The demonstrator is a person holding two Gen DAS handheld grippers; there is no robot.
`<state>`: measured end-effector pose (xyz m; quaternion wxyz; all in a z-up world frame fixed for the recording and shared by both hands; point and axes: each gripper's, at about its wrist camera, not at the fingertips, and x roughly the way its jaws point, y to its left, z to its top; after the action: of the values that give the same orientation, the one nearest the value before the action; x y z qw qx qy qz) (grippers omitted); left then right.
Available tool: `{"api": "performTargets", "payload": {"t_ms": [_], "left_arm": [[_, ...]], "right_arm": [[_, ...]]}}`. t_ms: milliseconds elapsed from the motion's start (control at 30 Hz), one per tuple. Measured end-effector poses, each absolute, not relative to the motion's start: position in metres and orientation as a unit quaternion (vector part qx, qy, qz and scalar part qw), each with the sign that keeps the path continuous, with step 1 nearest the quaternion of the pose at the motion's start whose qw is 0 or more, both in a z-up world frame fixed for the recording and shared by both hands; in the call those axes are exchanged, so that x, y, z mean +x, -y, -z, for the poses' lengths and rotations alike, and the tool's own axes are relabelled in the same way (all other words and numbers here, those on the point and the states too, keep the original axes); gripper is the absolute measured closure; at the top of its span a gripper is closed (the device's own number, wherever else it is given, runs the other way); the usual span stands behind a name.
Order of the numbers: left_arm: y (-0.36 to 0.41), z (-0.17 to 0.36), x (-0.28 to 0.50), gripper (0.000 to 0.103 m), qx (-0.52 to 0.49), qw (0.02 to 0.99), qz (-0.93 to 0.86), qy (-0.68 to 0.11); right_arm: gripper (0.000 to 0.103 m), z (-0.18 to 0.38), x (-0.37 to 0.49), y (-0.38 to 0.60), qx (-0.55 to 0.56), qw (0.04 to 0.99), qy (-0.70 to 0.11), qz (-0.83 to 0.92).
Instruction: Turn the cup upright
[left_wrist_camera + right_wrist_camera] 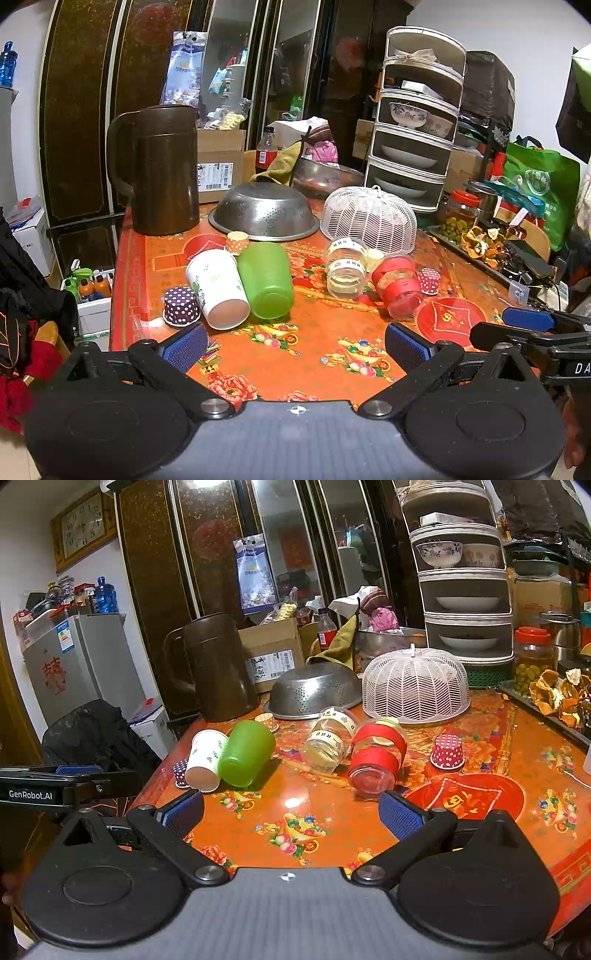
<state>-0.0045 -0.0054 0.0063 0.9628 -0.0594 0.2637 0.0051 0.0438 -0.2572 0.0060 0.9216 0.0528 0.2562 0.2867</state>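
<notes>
Both grippers hang above the near edge of the red floral tabletop (317, 332), and neither has anything in it: the left gripper (295, 347) has its blue pads spread wide, and the right gripper (291, 812) is released just the same. Ahead of them four cups lie tipped on their sides. The white paper cup (218, 288) and the green plastic cup (266, 280) are pressed side to side, mouths toward the cameras. Further right, a clear cup with patterned bands (345, 271) lies just beside a clear cup wrapped in red bands (398, 286). Behind the row sit an upturned steel colander (264, 212), a white mesh food cover (369, 218) and a brown jug (162, 170).
</notes>
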Motion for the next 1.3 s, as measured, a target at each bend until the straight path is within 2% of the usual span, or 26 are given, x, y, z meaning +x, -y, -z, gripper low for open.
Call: {"api": "performTargets", "payload": {"t_ms": [1300], "left_arm": [[0.0071,-0.0045,-0.0069,0.000,-0.066,0.962,-0.002,-0.266]], "right_arm": [[0.001,-0.0060,0.0440,0.2583,0.054,0.920,-0.262,-0.286]]}}
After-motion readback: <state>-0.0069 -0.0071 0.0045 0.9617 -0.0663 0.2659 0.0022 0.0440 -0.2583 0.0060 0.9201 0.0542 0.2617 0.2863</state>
